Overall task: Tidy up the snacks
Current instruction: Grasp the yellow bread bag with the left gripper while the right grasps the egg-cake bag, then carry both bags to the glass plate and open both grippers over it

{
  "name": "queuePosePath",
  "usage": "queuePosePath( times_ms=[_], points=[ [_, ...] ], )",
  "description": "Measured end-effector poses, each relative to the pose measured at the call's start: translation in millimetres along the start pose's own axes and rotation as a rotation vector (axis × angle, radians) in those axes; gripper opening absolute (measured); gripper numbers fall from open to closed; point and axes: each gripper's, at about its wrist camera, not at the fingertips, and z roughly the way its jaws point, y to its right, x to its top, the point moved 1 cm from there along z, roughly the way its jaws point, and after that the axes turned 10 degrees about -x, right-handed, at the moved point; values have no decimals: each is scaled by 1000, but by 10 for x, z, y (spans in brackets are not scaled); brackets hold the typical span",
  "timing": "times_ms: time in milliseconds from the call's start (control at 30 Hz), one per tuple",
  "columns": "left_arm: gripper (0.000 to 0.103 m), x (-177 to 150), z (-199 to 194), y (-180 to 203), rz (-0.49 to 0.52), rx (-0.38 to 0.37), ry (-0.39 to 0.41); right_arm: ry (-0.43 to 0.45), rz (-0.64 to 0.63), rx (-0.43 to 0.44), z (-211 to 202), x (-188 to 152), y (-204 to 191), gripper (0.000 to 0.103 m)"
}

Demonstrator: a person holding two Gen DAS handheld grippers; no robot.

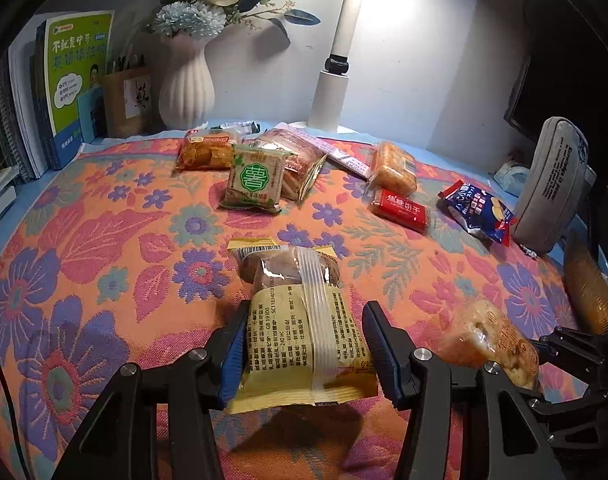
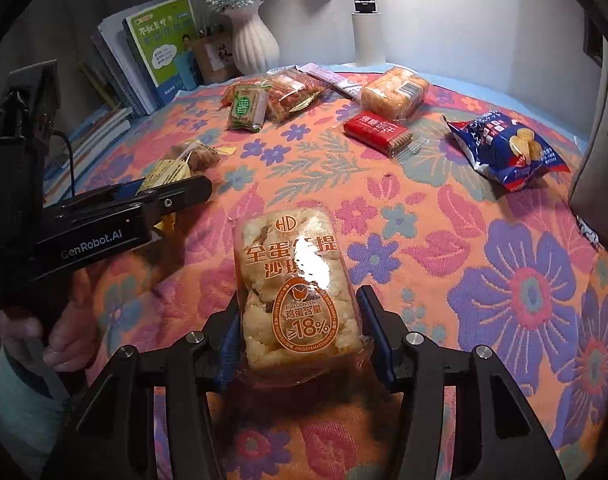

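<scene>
Left wrist | left claw angled down, clamping yellow cake packet | right claw pinching sachima pack

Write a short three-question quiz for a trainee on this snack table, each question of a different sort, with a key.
1. True or false: the left hand-held gripper has a yellow-wrapped cake between its fingers.
2. Which snack sits in the right hand-held gripper?
A. red biscuit pack
B. orange egg-crisp bar
C. blue chip bag
3. Fill in: the white ribbed vase stands at the ____ edge of the table, beside the books.

Key
1. True.
2. B: the orange egg-crisp bar; the red biscuit pack and blue chip bag lie on the floral cloth.
3. Far.
</scene>
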Motion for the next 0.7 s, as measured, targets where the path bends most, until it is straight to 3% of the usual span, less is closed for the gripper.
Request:
queuePosePath(
  times_ms=[133, 300, 500, 700],
  points=[
    [53, 40, -121, 166, -3, -64, 27, 29, 32, 9, -231, -27, 106, 52],
    [53, 233, -281, 692, 88, -111, 70, 161, 60, 11, -765, 65, 318, 52],
    [53, 539, -380, 1533, 231, -220, 112, 306, 146, -99, -1436, 138, 832, 52],
    [53, 693, -237, 2257, 325, -353, 81, 364, 303, -236, -1887, 51, 1607, 52]
  ],
)
